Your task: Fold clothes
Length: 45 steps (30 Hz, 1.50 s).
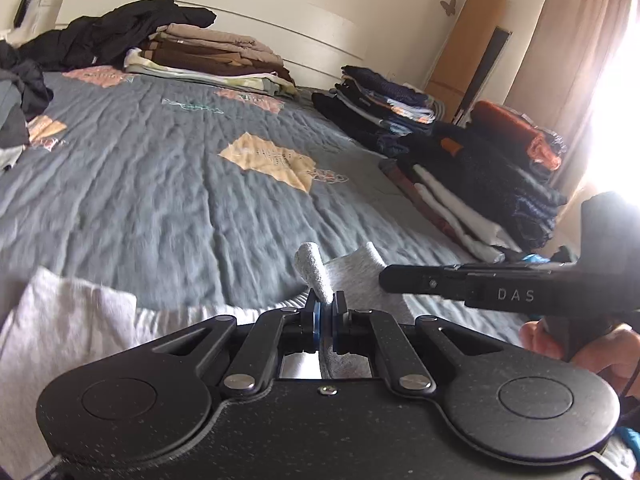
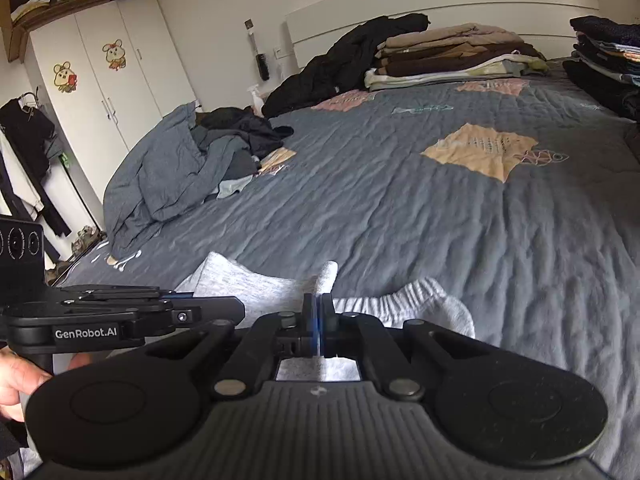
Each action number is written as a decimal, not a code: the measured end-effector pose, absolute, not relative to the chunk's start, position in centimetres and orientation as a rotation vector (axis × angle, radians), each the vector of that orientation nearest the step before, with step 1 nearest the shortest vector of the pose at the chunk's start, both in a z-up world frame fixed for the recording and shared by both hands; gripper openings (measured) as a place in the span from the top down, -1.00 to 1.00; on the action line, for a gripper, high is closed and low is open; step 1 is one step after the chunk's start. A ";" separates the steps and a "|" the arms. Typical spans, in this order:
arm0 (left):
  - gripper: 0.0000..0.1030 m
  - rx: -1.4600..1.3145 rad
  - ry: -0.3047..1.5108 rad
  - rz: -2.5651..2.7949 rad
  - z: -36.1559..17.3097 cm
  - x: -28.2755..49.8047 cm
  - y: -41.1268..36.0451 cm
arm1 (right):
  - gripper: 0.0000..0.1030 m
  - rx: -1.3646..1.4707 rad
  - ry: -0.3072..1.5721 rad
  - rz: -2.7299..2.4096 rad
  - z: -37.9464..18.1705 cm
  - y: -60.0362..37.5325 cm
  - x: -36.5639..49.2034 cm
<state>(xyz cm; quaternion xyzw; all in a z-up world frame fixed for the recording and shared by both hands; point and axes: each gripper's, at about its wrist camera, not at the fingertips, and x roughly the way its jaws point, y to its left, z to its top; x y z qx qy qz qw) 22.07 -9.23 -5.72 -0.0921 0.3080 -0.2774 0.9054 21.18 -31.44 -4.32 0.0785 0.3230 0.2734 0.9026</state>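
Left gripper (image 1: 325, 312) is pinching a fold of the light grey ribbed-cuff knit garment (image 2: 416, 304); right gripper (image 2: 319, 312) is pinching it just beside, probably to lift one edge together. The garment is lying directly ahead on the grey-blue quilted bedspread (image 2: 400, 200).

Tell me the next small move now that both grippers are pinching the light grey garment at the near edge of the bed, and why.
Probably lift both hands together and carry the pinched edge forward over the quilt. The left gripper and right gripper are each shut on a fold of the light grey knit garment, which lies bunched on the grey-blue quilted bedspread, with bare quilt ahead of it.
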 end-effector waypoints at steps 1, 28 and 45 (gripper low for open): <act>0.90 -0.181 0.648 -0.562 -6.2 22.8 -9.5 | 0.98 0.162 0.667 0.552 -4.4 -31.4 21.9; -0.03 -0.200 0.791 -0.612 -6.2 -1.3 -7.1 | -0.38 -0.029 0.784 0.591 -4.0 -35.4 0.6; 0.24 -0.153 0.743 -0.590 -9.6 -10.1 -9.1 | -0.47 0.087 0.813 0.462 -7.3 -37.1 -10.2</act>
